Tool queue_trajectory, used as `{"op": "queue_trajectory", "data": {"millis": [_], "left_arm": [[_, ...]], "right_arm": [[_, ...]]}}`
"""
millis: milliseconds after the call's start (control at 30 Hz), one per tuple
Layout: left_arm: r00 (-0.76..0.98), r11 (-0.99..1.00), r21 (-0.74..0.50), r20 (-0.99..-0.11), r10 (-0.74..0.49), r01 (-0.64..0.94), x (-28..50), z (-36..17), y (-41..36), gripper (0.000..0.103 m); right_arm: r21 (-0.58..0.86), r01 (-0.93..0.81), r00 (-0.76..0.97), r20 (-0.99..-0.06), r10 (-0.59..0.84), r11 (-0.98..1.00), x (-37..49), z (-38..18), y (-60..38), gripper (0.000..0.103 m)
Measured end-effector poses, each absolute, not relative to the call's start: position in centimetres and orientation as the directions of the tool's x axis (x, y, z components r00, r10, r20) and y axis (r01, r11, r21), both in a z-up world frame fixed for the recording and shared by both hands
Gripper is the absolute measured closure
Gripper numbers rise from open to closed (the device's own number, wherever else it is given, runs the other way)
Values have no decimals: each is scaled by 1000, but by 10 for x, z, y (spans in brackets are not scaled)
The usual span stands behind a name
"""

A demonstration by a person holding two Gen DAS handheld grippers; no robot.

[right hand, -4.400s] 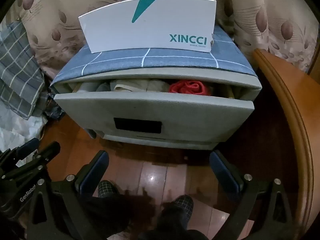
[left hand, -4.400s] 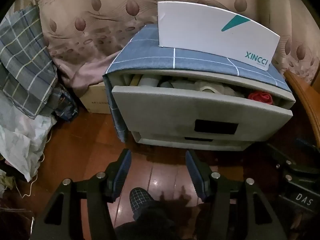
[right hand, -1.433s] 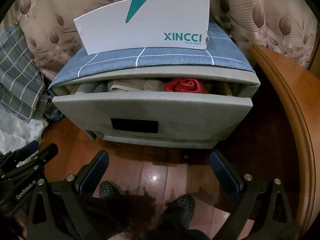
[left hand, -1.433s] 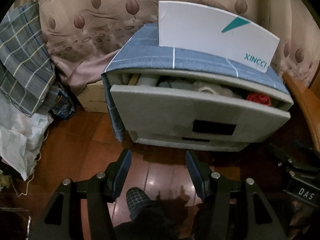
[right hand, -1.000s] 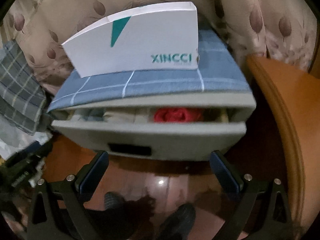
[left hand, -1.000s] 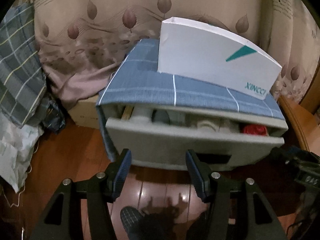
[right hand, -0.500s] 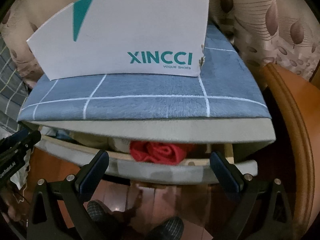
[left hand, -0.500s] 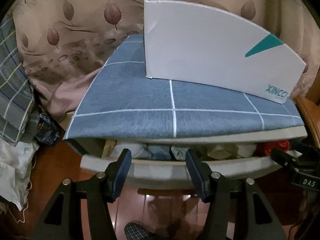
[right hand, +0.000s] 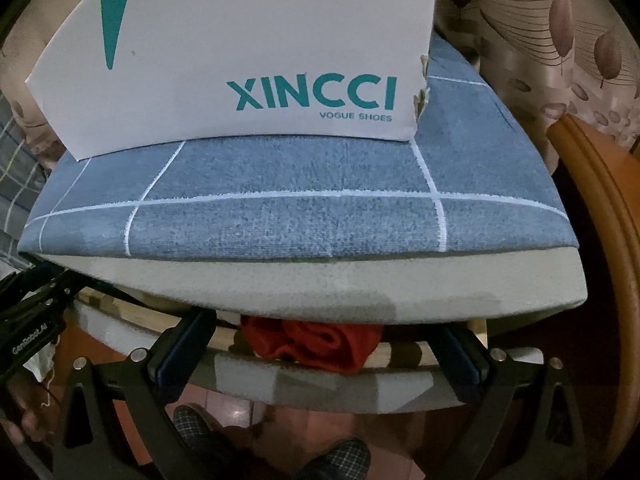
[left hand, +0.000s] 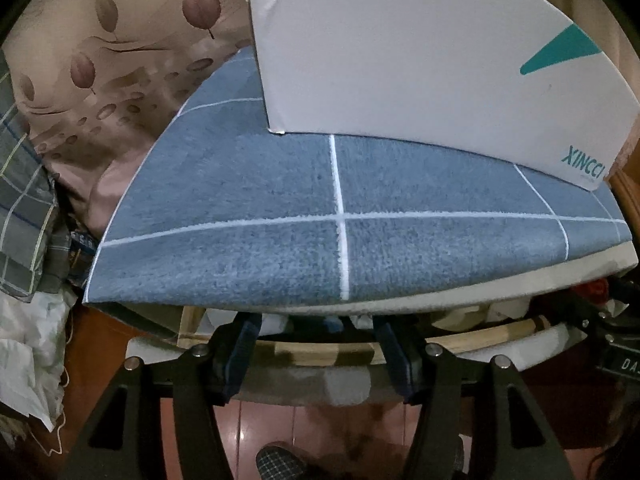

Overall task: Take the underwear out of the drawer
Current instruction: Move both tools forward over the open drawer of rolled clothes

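A grey drawer [right hand: 328,384] stands partly pulled out of a cabinet topped with a blue checked cloth [right hand: 304,224]. A rolled red piece of underwear [right hand: 316,340] lies in it, between the tips of my open right gripper [right hand: 324,340], which reaches over the drawer's front edge. My left gripper [left hand: 318,332] is open with its fingertips over the drawer's front edge [left hand: 320,384], above pale and blue folded clothes [left hand: 328,322] that are mostly hidden under the cabinet top. The red underwear [left hand: 596,288] shows at the far right in the left wrist view.
A white XINCCI shoe box [right hand: 248,52] stands on the cloth. A leaf-print curtain [left hand: 120,60] hangs behind. Plaid fabric [left hand: 20,184] and white bags [left hand: 28,360] lie at the left. A curved wooden edge [right hand: 600,220] is at the right. The floor is wood.
Both grippers have moved up and forward from the floor in front of the cabinet to the open drawer, and their tips now reach over its front edge. Both stay open.
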State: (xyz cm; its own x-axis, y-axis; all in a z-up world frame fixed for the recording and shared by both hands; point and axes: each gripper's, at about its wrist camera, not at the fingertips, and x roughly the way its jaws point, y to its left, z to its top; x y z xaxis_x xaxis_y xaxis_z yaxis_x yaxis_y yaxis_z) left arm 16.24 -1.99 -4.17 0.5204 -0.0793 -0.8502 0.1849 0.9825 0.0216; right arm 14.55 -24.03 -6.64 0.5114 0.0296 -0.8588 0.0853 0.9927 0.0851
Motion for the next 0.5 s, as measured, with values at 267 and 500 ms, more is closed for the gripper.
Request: {"op": "queue_trajectory", "data": {"millis": [267, 500], "left_arm": [[461, 977, -6, -881, -107, 215, 144, -44, -10, 43], [401, 971, -24, -908, -121, 238, 115, -47, 1, 38]], "right_arm": [[83, 99, 429, -903, 33, 992, 125, -66, -231, 2], [81, 113, 352, -935, 36, 990, 95, -69, -223, 2]]}}
